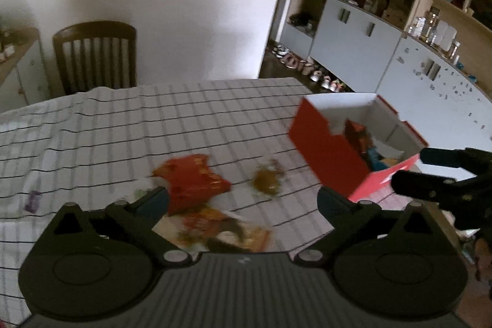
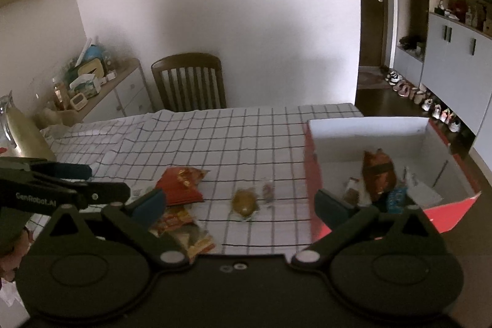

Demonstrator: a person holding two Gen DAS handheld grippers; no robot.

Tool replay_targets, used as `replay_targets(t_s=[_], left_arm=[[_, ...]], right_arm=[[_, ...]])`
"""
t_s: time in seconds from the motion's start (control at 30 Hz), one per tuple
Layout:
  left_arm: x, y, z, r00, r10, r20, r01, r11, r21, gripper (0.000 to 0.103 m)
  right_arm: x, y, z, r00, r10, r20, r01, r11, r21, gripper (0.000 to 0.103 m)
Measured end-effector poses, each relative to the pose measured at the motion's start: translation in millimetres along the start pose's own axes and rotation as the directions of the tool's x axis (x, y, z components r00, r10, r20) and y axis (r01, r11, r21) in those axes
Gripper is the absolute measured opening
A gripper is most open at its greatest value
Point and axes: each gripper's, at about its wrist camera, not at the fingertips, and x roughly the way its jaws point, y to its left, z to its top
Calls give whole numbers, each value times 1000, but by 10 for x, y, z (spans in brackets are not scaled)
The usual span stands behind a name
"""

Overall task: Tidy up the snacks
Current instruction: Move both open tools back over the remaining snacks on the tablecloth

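A red box point(image 1: 329, 156) point(image 2: 313, 174) with a white inside stands at the table's right and holds several snack packs point(image 2: 376, 175). On the checked cloth lie a red packet point(image 1: 192, 180) point(image 2: 181, 182), an orange-brown packet point(image 1: 224, 231) point(image 2: 184, 228), a round brown snack point(image 1: 267, 181) point(image 2: 244, 202) and a small clear-wrapped snack point(image 2: 268, 192). My left gripper point(image 1: 243, 202) is open and empty above the packets. My right gripper point(image 2: 240, 205) is open and empty above the round snack, its right finger by the box's near corner.
A wooden chair point(image 2: 189, 80) stands at the table's far side. A cluttered sideboard point(image 2: 101, 88) is at the left, cabinets and shoes point(image 2: 430, 103) at the right. A small purple wrapper point(image 1: 33, 200) lies at the table's left.
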Motion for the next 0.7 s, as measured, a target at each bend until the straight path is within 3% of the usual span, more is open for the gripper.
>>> replay_targets(t_s=[0.27, 0.37, 0.7], left_arm=[[-43, 796, -105, 999, 32, 2, -32, 995, -89, 103], [-36, 1062, -163, 997, 81, 0, -80, 992, -96, 103], [15, 1887, -334, 986, 161, -32, -164, 978, -129, 103]], right_arm=[[265, 353, -2, 999, -22, -23, 23, 999, 23, 103], [393, 468, 19, 999, -31, -39, 32, 999, 23, 103], [865, 927, 90, 996, -12, -83, 6, 998, -69, 103]])
